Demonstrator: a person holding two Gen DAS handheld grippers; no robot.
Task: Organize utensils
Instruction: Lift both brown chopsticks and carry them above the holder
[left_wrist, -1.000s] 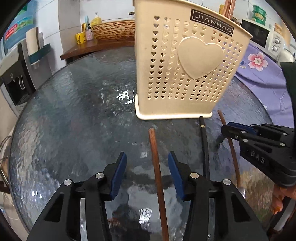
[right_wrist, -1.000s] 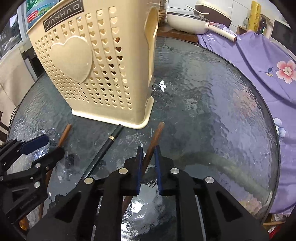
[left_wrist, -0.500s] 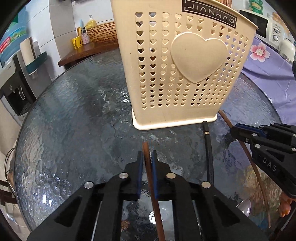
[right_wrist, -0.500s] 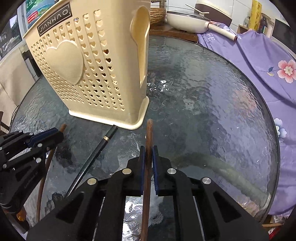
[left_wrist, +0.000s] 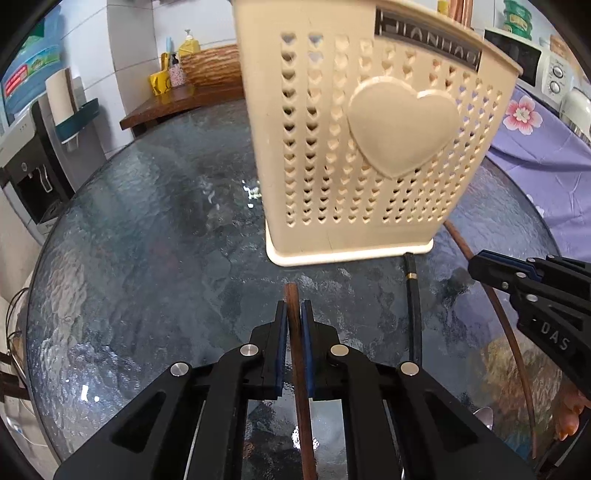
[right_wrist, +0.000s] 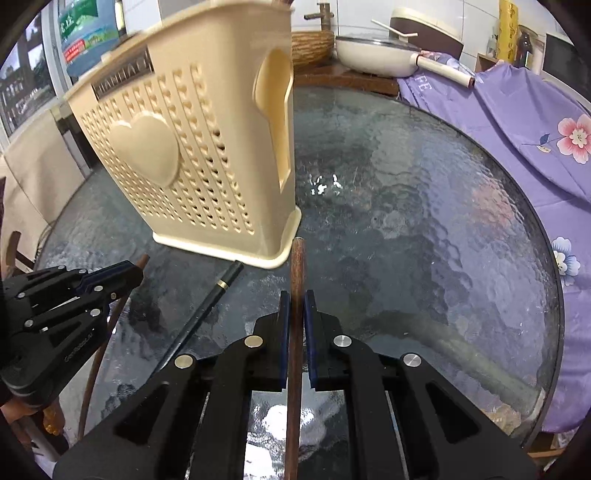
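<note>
Left wrist view
- Left gripper (left_wrist: 293, 314): clamped on a brown wooden chopstick (left_wrist: 300, 387), blue pads pressing both sides, tip poking out just past the fingertips.
- Left jaws: just been closing, chopstick between them.
- Cream utensil basket (left_wrist: 369, 147): upright on the round glass table (left_wrist: 147, 258), just beyond the chopstick tip, heart on its face, heart-shaped holes.
- Black chopstick (left_wrist: 413, 306): flat on the glass, right of the gripper, gold-ringed end almost at the basket's base.
- Right gripper (left_wrist: 476, 264): at the right edge, jaws narrow, over a second brown chopstick (left_wrist: 506, 325).

Right wrist view
- Right gripper (right_wrist: 295, 306): pinched on the second brown chopstick (right_wrist: 295, 332), tip nearly touching the basket's (right_wrist: 207, 155) corner.
- Right jaws: just closed a little further onto it.
- Black chopstick (right_wrist: 210, 299): on the table (right_wrist: 424, 221), between the two grippers.
- Left gripper (right_wrist: 136, 271): at the left edge, narrow, brown chopstick (right_wrist: 99, 347) running beneath it.
</note>
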